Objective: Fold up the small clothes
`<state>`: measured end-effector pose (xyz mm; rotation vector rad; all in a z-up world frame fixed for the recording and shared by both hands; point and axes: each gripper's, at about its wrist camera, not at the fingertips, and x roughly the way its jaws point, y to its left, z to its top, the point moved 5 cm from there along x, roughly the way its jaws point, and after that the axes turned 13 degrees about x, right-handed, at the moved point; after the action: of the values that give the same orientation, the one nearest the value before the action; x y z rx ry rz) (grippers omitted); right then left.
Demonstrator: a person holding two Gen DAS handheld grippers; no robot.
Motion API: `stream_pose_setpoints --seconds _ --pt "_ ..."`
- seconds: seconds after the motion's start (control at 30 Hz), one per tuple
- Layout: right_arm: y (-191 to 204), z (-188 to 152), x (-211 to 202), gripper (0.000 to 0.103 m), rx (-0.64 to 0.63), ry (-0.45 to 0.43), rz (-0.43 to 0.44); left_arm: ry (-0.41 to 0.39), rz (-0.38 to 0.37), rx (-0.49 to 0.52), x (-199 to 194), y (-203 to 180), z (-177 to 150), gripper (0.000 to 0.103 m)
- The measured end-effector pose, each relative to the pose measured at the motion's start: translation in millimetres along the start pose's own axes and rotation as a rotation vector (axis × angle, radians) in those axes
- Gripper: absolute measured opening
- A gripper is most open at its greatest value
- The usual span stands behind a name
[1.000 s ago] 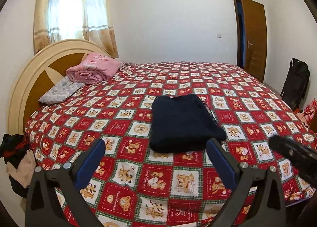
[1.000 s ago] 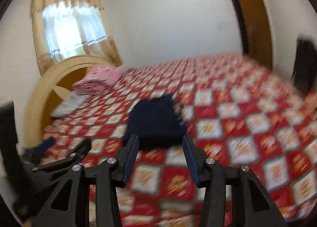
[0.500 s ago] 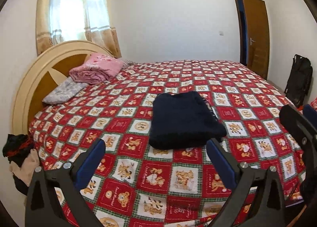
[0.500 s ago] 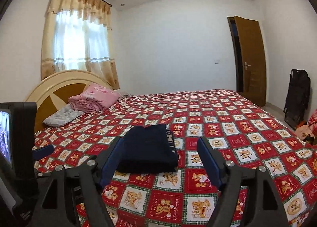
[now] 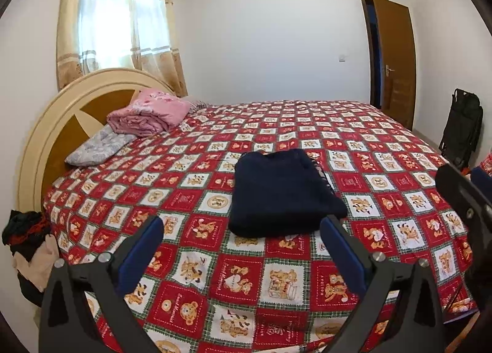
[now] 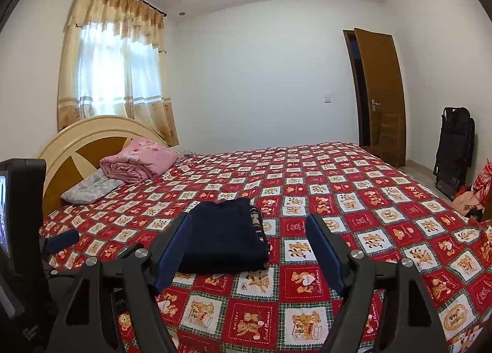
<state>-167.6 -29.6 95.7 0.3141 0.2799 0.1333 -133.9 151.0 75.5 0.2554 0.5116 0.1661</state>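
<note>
A dark navy garment [image 5: 281, 191] lies folded flat in a neat rectangle on the red bear-patterned bedspread [image 5: 384, 150]. It also shows in the right wrist view [image 6: 223, 234]. My left gripper [image 5: 241, 237] is open and empty, held back from the garment's near edge. My right gripper [image 6: 249, 236] is open and empty, also short of the garment and above the bed. The right gripper's black body shows at the right edge of the left wrist view [image 5: 464, 196], and the left gripper's body sits at the left of the right wrist view [image 6: 21, 230].
A pink folded blanket [image 5: 149, 114] and a grey pillow [image 5: 98, 148] lie by the round headboard [image 5: 43, 137]. A heap of clothes [image 5: 29, 248] sits off the bed's left corner. A black folded chair [image 5: 461, 131] and a brown door [image 5: 393, 57] stand at the right.
Both grippers have pulled back and lifted away from the folded garment. The right gripper's jaws have opened wider, and its view has steadied after a fast move.
</note>
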Motion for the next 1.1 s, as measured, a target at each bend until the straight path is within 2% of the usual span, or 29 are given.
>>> stream_pose_setpoints --seconds 0.2,1.1 --pt "-2.4 -1.2 0.9 0.077 0.008 0.003 -0.009 0.022 -0.013 -0.024 4.3 2.6 -2.1 0.103" --pt "-3.2 -3.6 3.1 0.077 0.005 0.025 0.006 0.025 0.005 0.013 5.9 -1.4 -3.2 0.103"
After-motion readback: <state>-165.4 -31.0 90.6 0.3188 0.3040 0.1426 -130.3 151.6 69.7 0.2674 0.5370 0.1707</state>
